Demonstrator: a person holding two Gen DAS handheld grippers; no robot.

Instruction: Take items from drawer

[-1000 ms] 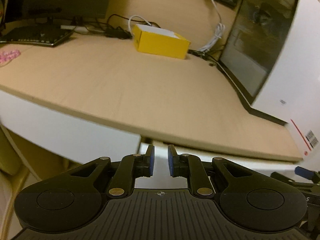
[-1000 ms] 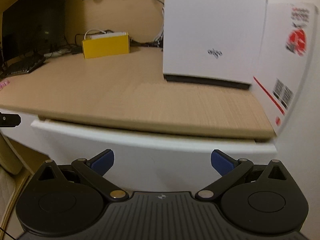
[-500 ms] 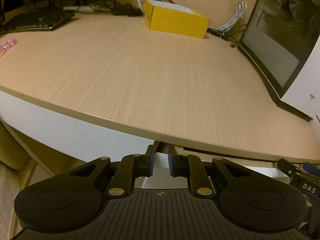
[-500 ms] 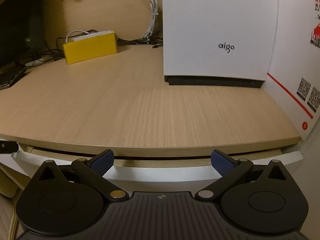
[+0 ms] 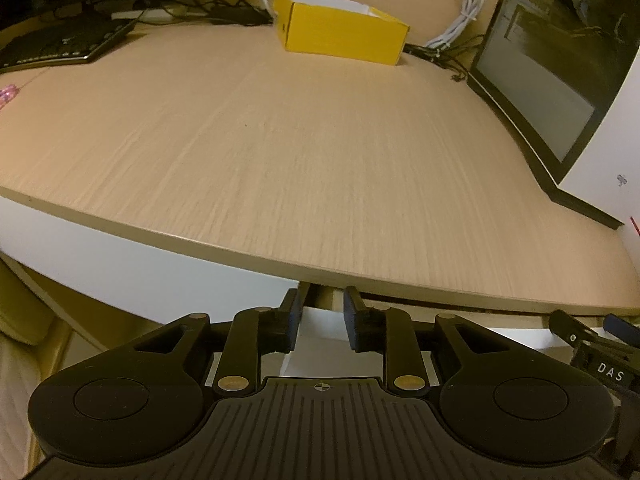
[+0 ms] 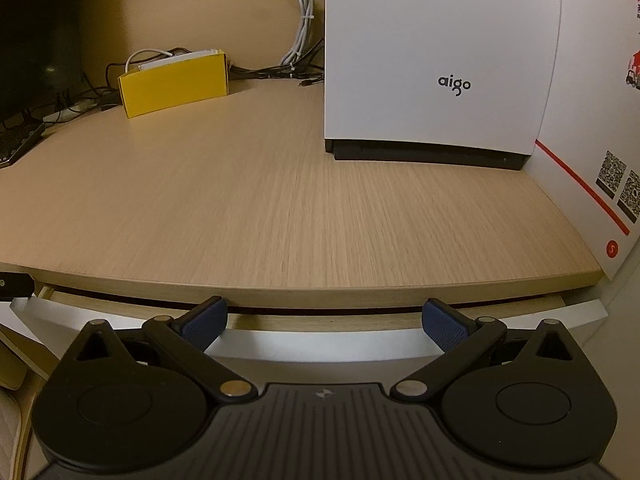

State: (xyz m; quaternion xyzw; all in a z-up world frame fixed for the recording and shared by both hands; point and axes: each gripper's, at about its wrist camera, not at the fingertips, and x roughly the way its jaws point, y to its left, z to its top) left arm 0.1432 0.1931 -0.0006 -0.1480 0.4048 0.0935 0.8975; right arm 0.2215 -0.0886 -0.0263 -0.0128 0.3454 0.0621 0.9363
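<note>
A white drawer front [image 6: 320,344] runs under the wooden desk top [image 6: 280,208]. It stands slightly out, so a thin strip of its wooden rim [image 6: 328,322] shows; what lies inside is hidden. My right gripper [image 6: 324,318] is wide open just in front of the drawer's middle, with nothing between its fingers. At the drawer's left end my left gripper [image 5: 322,312] has its jaws opening. The white drawer corner [image 5: 320,332] shows in the gap, and the pads are not pressing on it. The right gripper [image 5: 592,344] also shows at the right edge of the left wrist view.
On the desk stand a yellow box [image 5: 340,36], a white computer case [image 6: 436,60] and a white carton with a red stripe [image 6: 592,120]. Cables [image 5: 456,28] lie at the back, and a keyboard [image 5: 60,44] and a monitor [image 6: 36,28] at the far left.
Both views have tipped down, so more of the desk top shows. The drawer's wooden rim has come into sight. The left jaws have spread wider; the right jaws stay wide apart.
</note>
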